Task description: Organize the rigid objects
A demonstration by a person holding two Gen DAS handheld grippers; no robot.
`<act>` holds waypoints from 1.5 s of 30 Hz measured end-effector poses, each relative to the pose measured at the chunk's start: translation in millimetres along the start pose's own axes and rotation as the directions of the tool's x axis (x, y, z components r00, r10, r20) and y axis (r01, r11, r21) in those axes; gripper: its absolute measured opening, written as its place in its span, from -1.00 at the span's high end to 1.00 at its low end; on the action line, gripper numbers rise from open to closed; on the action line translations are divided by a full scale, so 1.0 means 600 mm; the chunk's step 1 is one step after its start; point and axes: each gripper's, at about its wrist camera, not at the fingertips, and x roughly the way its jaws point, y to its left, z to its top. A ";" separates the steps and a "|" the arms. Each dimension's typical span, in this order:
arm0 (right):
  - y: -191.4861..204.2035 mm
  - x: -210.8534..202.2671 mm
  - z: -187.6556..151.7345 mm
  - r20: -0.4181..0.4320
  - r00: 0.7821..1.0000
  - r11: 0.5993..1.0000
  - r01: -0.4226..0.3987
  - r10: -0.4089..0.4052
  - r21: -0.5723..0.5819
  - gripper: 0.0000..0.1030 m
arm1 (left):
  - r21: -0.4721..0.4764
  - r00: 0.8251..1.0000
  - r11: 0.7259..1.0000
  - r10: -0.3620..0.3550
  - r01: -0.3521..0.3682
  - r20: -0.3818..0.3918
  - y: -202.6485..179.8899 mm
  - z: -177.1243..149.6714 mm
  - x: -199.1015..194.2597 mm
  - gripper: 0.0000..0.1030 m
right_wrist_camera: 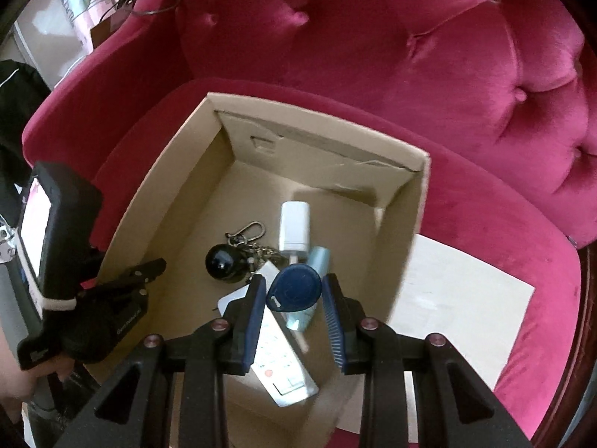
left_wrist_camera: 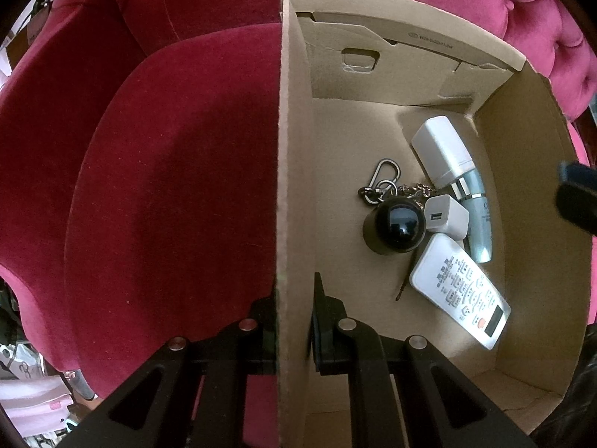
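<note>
Pink velvet armchair (right_wrist_camera: 429,56) fills the room behind my work, and a cardboard box (right_wrist_camera: 156,201) sits on its seat.

My left gripper (left_wrist_camera: 294,313) points almost straight down. Its jaws are squeezed tight on the box's left wall, one finger outside and one inside.

My right gripper (right_wrist_camera: 294,298) also tips steeply down over the box. Its blue pads (right_wrist_camera: 253,317) are partly open, and a blue key fob (right_wrist_camera: 294,287) sits between them. The fob's pointy end with the hole aims at about 7 o'clock. I cannot tell if both pads press on it.

Under it lies a white remote (left_wrist_camera: 460,291), long way running from 11 to 5 o'clock. Farther in are a black ball (left_wrist_camera: 395,226), a small white charger (left_wrist_camera: 446,216), a carabiner (left_wrist_camera: 384,173), a pale blue tube (left_wrist_camera: 479,220) and a white plug block (left_wrist_camera: 442,149).
</note>
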 end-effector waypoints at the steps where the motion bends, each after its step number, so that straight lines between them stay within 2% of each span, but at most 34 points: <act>1: 0.005 0.005 0.001 -0.004 1.000 1.000 -0.004 0.004 -0.005 0.36 | 0.000 1.000 1.000 0.000 0.000 0.000 0.000 -0.001 0.001 0.76; 15: 0.048 0.084 0.008 -0.064 0.997 0.997 -0.057 0.054 -0.051 0.36 | -0.006 1.000 1.000 -0.004 0.004 0.003 0.004 -0.003 -0.001 0.76; 22: 0.049 0.105 0.006 -0.078 0.996 0.998 -0.045 0.042 -0.043 0.35 | -0.005 1.000 1.000 0.000 0.000 0.004 0.003 -0.003 -0.002 0.76; 30: 0.057 0.105 0.008 -0.070 0.996 0.998 -0.053 0.050 -0.046 0.33 | -0.003 1.000 1.000 0.002 -0.002 0.005 0.003 -0.003 -0.003 0.76; 35: 0.061 0.097 0.012 -0.056 0.997 0.997 -0.052 0.050 -0.049 0.16 | -0.004 1.000 1.000 0.003 -0.003 0.005 0.003 -0.003 -0.003 0.76; 45: 0.052 0.071 0.017 -0.028 1.000 1.000 0.002 -0.002 -0.024 0.07 | 0.002 1.000 1.000 0.011 -0.011 0.005 -0.002 -0.003 -0.003 0.76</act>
